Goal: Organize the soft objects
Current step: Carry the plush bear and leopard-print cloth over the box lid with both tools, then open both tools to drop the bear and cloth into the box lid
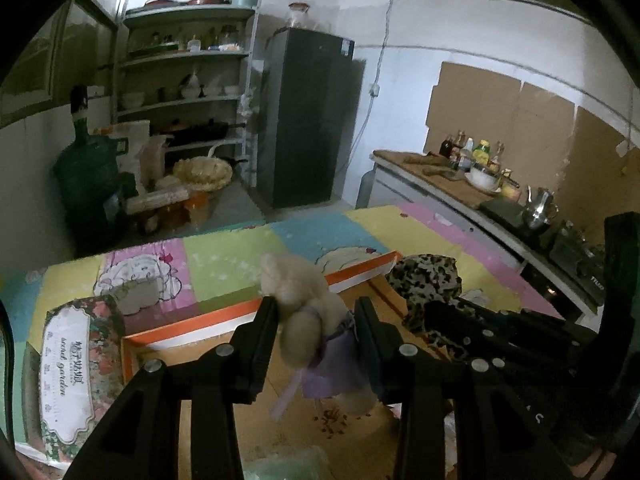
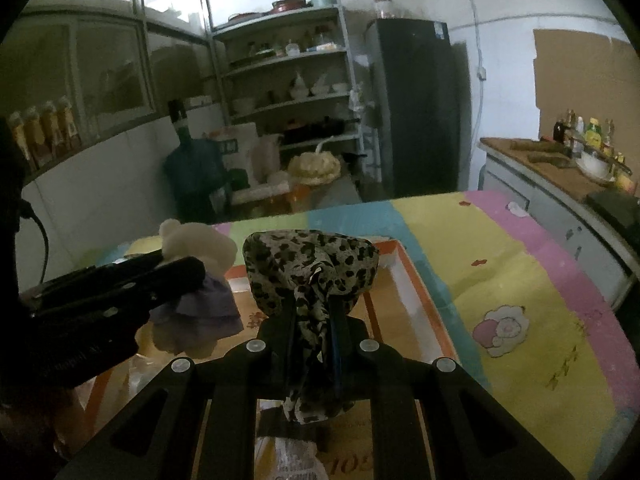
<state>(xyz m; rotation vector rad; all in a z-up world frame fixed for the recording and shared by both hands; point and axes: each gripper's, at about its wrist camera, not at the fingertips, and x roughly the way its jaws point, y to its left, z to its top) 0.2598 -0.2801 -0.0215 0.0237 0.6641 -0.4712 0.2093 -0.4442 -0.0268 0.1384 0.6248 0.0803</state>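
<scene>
Over the patchwork-covered table (image 1: pixel 224 256), the left gripper (image 1: pixel 316 320) clamps a cream plush doll (image 1: pixel 296 300); alongside, the right gripper (image 2: pixel 314 312) pinches leopard-print cloth (image 2: pixel 312 264).

2 wrist views face fridge (image 1: pixel 310 120), angled down; share orange box (image 2: pixel 404 280).

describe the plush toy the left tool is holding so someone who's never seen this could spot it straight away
Find the table under the pastel patchwork cartoon cloth, then the shallow orange-rimmed cardboard box on it. Above that box the left tool grips a cream plush bear in a lilac dress. Its neighbour, the leopard-print fabric bundle, is spotted and shapeless; only the bear has round ears.
</scene>
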